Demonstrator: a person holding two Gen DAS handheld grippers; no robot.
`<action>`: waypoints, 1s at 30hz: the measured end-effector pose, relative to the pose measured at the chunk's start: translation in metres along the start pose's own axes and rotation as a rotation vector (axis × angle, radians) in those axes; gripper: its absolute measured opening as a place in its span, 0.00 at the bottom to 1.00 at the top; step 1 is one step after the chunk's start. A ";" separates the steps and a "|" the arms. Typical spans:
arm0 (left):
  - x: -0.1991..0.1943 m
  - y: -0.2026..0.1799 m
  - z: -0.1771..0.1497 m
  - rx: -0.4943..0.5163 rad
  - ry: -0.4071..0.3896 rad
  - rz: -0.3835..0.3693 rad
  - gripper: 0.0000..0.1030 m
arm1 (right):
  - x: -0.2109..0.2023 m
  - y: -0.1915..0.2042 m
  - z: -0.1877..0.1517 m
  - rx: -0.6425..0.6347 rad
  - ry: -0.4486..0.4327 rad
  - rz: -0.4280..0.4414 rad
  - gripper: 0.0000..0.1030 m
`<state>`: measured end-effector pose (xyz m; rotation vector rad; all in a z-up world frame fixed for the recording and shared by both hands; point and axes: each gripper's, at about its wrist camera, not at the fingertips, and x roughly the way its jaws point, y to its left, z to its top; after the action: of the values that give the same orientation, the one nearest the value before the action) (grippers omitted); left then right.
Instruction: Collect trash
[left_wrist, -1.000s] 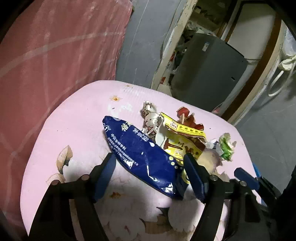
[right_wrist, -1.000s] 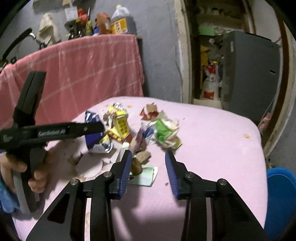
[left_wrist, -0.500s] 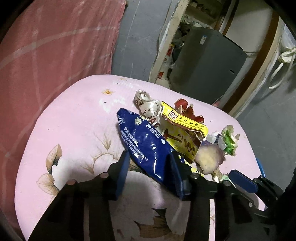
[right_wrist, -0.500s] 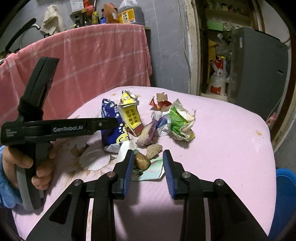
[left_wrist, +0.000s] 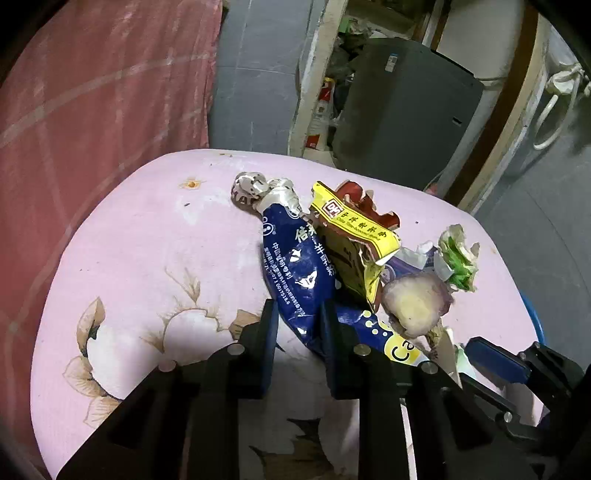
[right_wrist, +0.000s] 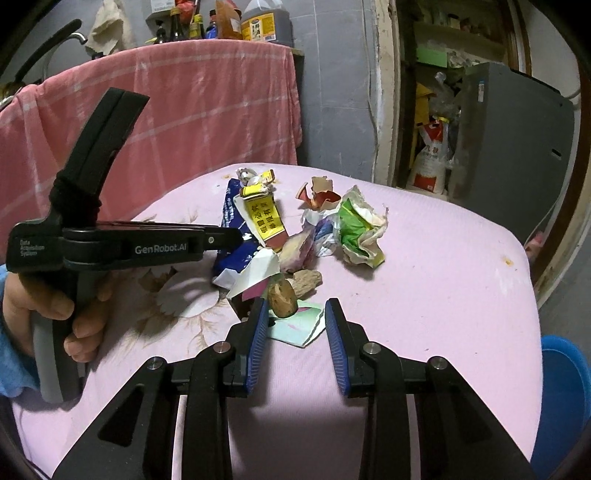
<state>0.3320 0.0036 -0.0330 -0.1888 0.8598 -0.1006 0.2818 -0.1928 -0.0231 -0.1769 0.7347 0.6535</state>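
A heap of trash lies on the pink flowered tablecloth (left_wrist: 147, 258). My left gripper (left_wrist: 295, 332) is shut on the blue snack bag (left_wrist: 295, 266), pinching its lower part. A yellow wrapper (left_wrist: 354, 236) and a crumpled green-and-white wrapper (left_wrist: 458, 258) lie beside it. In the right wrist view my right gripper (right_wrist: 295, 325) is open, its fingers either side of a brown nut-like scrap (right_wrist: 282, 293) and a pale green paper (right_wrist: 299, 325). The blue bag (right_wrist: 232, 221) and green wrapper (right_wrist: 358, 229) show there too.
A pink checked cloth (right_wrist: 184, 110) hangs behind the table, with bottles (right_wrist: 258, 26) above it. A grey appliance (right_wrist: 509, 147) stands at the back right. A blue bin (right_wrist: 561, 398) sits below the table's right edge.
My left gripper has closed on the blue bag and twisted it more upright. My right gripper has come nearer to the brown scrap and opened a little.
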 end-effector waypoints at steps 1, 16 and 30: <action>0.000 -0.001 0.000 0.001 0.000 -0.002 0.17 | 0.001 -0.001 0.001 0.002 0.001 0.003 0.29; 0.001 0.001 -0.001 0.004 0.008 -0.041 0.00 | 0.011 0.005 0.008 -0.042 0.027 0.056 0.10; -0.012 0.012 -0.007 -0.066 0.017 -0.158 0.00 | -0.004 -0.008 0.000 0.028 -0.031 0.052 0.06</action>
<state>0.3193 0.0159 -0.0311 -0.3181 0.8644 -0.2224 0.2846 -0.2006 -0.0211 -0.1219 0.7206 0.6930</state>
